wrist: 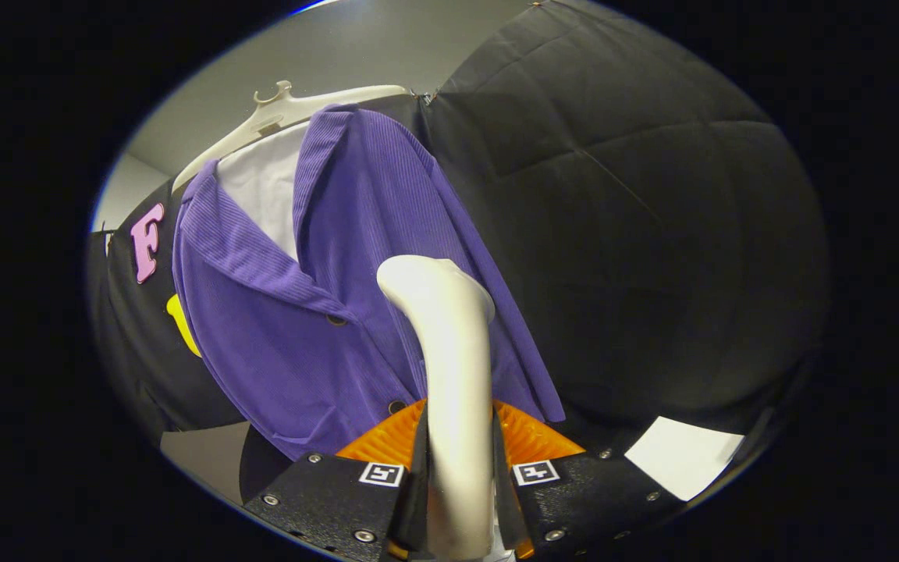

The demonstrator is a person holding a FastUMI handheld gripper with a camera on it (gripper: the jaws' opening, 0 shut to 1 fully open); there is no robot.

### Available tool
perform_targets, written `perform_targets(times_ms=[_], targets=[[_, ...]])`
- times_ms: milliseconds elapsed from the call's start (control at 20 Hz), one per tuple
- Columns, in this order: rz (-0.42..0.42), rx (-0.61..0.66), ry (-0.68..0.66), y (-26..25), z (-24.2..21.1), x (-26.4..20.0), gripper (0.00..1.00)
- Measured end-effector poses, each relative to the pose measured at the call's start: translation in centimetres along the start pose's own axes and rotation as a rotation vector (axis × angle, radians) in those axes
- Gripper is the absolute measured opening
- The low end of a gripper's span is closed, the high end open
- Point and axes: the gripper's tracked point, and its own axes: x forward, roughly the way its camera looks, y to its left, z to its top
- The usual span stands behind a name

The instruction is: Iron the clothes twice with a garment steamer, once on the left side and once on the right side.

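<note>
I have the steamer [453, 390] clamped between the gripper [459, 460] fingers, its head against the shirt [340, 312] beside the button line. Judging: a pass underway; next, stroke steadily down.

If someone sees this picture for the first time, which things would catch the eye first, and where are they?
The purple shirt stands out first: it hangs on a pale hanger in front of the black cloth wall, just beyond the fingers. Next comes the white steamer, gripped between both fingers of the gripper, with its head up against the shirt's front. A white sheet lies low beside the fingers.
</note>
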Motion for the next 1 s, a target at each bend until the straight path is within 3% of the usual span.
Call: perform_targets(times_ms=[1000], targets=[[-0.11, -0.067, 0.286, -3.8, -15.2, 0.8, 0.37]])
